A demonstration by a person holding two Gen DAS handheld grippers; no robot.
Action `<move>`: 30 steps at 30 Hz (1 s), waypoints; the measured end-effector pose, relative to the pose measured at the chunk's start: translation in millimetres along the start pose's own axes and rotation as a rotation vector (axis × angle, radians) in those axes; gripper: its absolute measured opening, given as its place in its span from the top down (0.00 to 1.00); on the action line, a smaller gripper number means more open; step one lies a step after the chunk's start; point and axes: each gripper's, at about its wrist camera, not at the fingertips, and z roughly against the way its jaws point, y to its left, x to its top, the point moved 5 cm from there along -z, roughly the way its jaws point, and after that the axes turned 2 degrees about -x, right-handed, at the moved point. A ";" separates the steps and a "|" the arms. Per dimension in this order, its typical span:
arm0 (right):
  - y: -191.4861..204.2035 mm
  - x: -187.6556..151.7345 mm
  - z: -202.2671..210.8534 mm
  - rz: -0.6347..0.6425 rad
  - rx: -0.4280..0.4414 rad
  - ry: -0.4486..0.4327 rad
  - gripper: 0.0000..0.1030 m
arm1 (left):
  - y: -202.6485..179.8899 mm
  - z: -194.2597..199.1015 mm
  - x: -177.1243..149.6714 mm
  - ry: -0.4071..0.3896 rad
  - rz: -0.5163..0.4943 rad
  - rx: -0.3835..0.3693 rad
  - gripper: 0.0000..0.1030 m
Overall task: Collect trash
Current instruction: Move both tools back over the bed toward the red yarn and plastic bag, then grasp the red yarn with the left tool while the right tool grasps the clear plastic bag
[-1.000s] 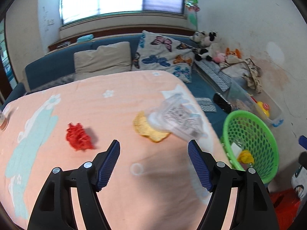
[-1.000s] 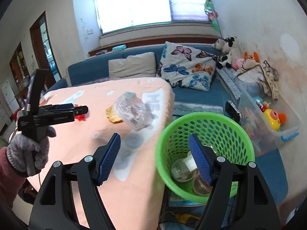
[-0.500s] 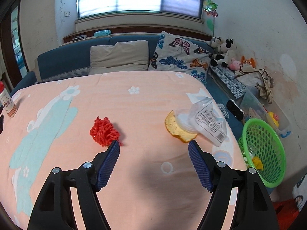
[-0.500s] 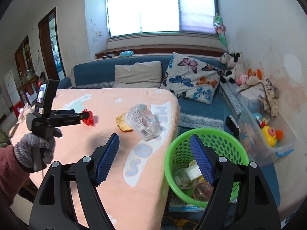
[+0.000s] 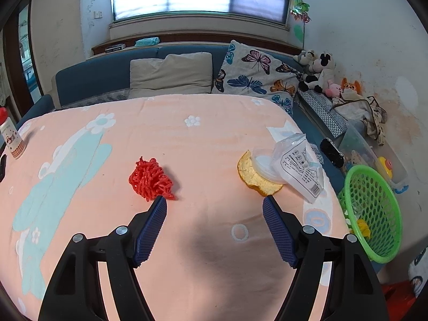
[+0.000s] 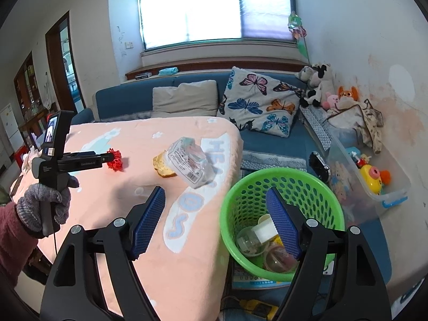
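Peach-blanketed table (image 5: 203, 139) before blue sofa (image 5: 101, 77)

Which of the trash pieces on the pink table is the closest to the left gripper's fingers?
The red mesh ball: it lies just beyond the left gripper, at one fingertip. The bread slice and clear plastic bag lie farther.

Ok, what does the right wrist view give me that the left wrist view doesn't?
Only the right wrist view shows the gloved hand holding the left gripper, the trash inside the green basket, and the doorway. Only the left wrist view shows the small red-capped bottle at the table's far left edge. Both show the red mesh wad, the bread slice under the clear plastic bag, the sofa and the plush toys. Both grippers are open and empty.
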 end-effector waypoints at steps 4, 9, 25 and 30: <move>4.0 2.1 -16.3 -0.001 0.020 0.014 0.25 | 3.6 -3.0 1.6 0.000 0.005 0.012 0.30; 14.6 7.7 -45.0 0.014 0.052 0.034 0.25 | 11.0 -6.9 4.7 0.002 0.020 0.024 0.29; 54.9 -0.5 -172.9 0.112 0.120 0.159 0.18 | 47.2 -27.6 11.3 0.032 0.089 0.066 0.28; 62.8 -6.1 -208.5 0.144 0.146 0.195 0.18 | 58.5 -37.6 16.9 0.040 0.100 0.083 0.28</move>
